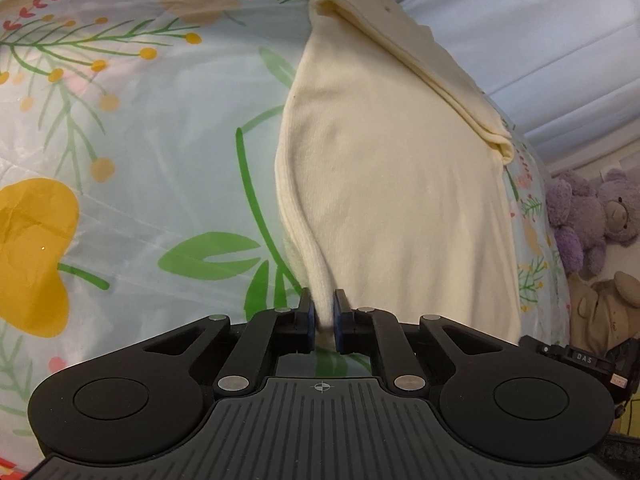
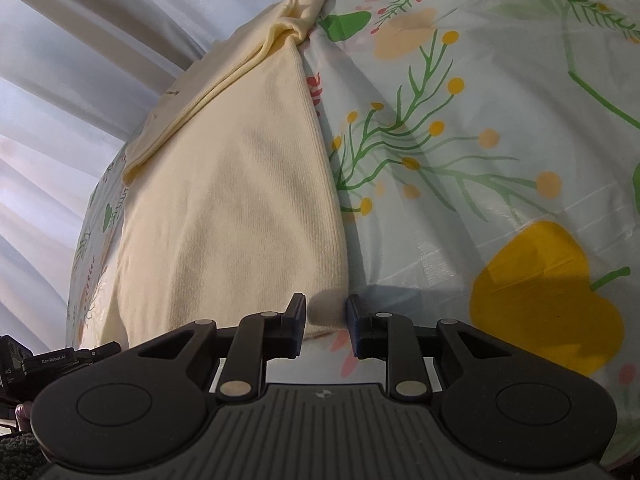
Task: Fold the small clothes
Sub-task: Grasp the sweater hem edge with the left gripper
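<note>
**Risk of uneven lift at the near edge of a cream garment**

Left gripper (image 1: 323, 320): pressed together on a bunched ridge of the cream garment (image 1: 400, 200) at its near left corner, fabric drawn up into a narrow pleat between the pads. Right gripper (image 2: 326, 320): spread, near right corner lying flat between the fingers, no squeeze visible on the cloth.

Judged most likely to go wrong: a lift begun with only one corner secured, dragging the garment askew across the floral cloth (image 1: 140, 160) and spoiling the fold line. Also possible: a thin, shallow pinch on the left slipping out under the weight of the knit; the slick floral cloth caught up with the right corner on closing; the layered far band (image 1: 420, 60) tumbling open if pulled sideways.

Appearance of the garment: pale cream, finely ribbed, soft and limp, spread lengthwise away from both grippers on the floral cloth, side edges fairly straight, far end already doubled over into a thicker band near the white curtain (image 2: 60, 80).
</note>
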A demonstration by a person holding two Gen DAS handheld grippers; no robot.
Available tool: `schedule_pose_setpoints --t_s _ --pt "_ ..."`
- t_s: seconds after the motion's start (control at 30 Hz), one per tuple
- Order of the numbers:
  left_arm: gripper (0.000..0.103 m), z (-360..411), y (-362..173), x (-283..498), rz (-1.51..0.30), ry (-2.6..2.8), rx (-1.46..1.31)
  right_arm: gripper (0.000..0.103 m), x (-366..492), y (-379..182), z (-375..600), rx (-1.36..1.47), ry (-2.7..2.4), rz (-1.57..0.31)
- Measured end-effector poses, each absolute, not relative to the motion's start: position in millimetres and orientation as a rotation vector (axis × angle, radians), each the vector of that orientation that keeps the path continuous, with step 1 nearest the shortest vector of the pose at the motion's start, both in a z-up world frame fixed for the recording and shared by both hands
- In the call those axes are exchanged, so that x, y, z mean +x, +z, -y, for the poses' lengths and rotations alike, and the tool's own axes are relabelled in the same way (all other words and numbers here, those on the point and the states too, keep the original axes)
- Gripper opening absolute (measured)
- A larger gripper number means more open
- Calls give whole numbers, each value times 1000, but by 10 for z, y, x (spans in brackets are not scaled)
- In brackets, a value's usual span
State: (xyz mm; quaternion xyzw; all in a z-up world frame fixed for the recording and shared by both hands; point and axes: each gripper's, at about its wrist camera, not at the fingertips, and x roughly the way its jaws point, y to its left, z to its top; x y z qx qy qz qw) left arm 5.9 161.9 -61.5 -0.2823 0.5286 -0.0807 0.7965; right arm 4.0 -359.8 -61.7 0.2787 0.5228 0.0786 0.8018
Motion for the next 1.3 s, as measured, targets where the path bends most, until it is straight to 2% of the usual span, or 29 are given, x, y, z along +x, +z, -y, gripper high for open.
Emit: schedule_pose_setpoints --t_s 0.03,0.13,0.33,0.47,0.57,0.63,0.7,0.83,1.03,1.3 --pt "11 -1619 -617 64 -1137 -175 -606 31 47 -616 3608 600 164 -1123" --pt "10 -1622 -612 83 -1138 -184 -606 40 71 -616 3670 644 158 -1117" --pt "11 -1634 -638 123 -1139 -202 -627 40 107 -637 3718 674 166 -1114" --pt "16 -1626 -673 152 -1170 -217 -617 34 131 -635 3691 664 178 -1125" --pt "17 -1614 -659 173 -1181 -227 -596 25 148 -655 3649 653 190 -1140" --pt "16 -1609 -659 190 -1186 -233 -592 15 161 -665 3629 638 194 -1145" --pt "13 -1593 -649 207 -1188 -235 -571 7 175 -676 3617 631 195 -1150" --pt "9 -1583 -556 240 -1163 -259 -544 5 199 -640 3627 649 207 -1128" --pt "9 -1716 -249 451 -1027 -280 -639 4 344 -481 3703 734 210 -1035" --pt "9 -1834 73 1131 -856 -282 -606 4 1060 -136 3668 665 190 -886"
